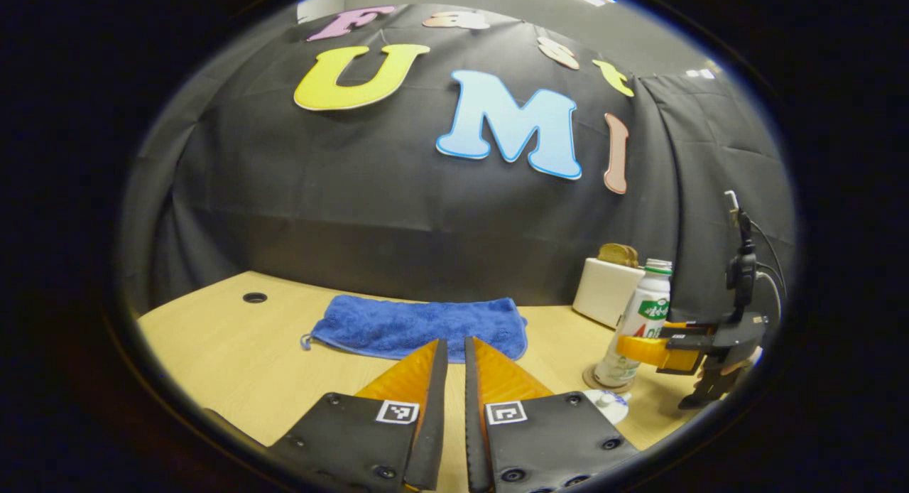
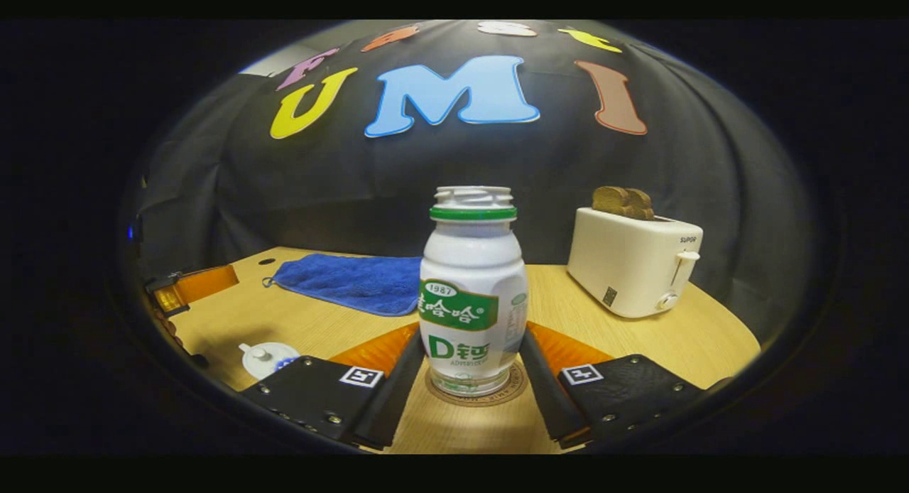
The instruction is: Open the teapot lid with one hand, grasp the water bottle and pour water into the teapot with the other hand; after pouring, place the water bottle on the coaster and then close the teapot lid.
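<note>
Water bottle (image 2: pixel 474 294): upright on the coaster (image 2: pixel 477 395), at the centre of the right gripper view; cap off, neck open; in the left gripper view at 4 o'clock (image 1: pixel 634 324).
Coaster: round, brown, flat on the table (image 2: pixel 284 315), under the bottle's base; rim visible around the base.
Right gripper (image 2: pixel 471 351): fingers spread on either side of the bottle's lower body, close to it; cannot tell whether both fingers press on it. In the left gripper view seen at 4 o'clock (image 1: pixel 643 351), beside the bottle.
Left gripper (image 1: pixel 455 354): fingers nearly together, a narrow slit between them, holding nothing; above the table, pointing to 12 o'clock toward the blue towel (image 1: pixel 419 327).
Teapot lid (image 2: pixel 267 358): white with a small knob, at 8 o'clock in the right gripper view; teapot body below mostly hidden by the gripper.
Blue towel: flat on the table near the wall, at 10 o'clock from the bottle in the right gripper view.
Toaster (image 2: pixel 632 269): white, at 2 o'clock from the bottle, bread slices (image 2: pixel 623 201) standing in its slots.
</note>
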{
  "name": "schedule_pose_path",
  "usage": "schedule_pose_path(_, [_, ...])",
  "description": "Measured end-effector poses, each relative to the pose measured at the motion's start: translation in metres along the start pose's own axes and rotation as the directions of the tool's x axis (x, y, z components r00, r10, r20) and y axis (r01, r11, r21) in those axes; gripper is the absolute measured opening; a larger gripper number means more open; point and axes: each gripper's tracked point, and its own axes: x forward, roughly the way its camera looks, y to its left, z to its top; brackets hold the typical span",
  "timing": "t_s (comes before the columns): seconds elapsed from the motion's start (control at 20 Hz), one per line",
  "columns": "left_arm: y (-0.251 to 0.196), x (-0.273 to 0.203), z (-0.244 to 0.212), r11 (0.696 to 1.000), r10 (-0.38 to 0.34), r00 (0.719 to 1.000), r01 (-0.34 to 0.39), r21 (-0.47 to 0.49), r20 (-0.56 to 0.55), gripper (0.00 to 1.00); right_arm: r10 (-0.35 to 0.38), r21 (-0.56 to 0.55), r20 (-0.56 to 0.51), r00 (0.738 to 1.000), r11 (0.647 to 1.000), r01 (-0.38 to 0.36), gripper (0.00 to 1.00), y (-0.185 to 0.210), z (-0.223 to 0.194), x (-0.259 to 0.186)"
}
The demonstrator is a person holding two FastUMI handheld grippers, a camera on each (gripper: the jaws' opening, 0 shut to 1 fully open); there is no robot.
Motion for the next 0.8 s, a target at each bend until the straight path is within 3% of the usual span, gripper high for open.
schedule_pose_path(0.05, [0.0, 0.0, -0.001, 1.0, -0.001, 1.0, 0.001, 0.0, -0.002, 0.18, 0.009, 0.002, 0.003, 1.0, 1.0, -0.009, 0.76, 0.002, 0.001, 0.0])
schedule_pose_path(0.15, [-0.002, 0.001, -0.002, 1.0, -0.006, 1.0, 0.006, -0.002, -0.005, 0.18, 0.012, -0.002, 0.009, 1.0, 1.0, -0.012, 1.0, 0.002, 0.003, -0.001])
schedule_pose_path(0.45, [-0.003, 0.002, -0.002, 1.0, -0.009, 1.0, 0.009, -0.005, -0.008, 0.18, -0.004, -0.003, 0.047, 0.999, 1.0, 0.004, 0.99, 0.0, 0.014, -0.007])
schedule_pose_path(0.8, [-0.002, 0.002, -0.004, 1.0, -0.009, 1.0, 0.009, -0.004, -0.015, 0.18, -0.016, -0.014, 0.181, 0.983, 1.0, 0.019, 0.99, -0.002, 0.049, -0.03])
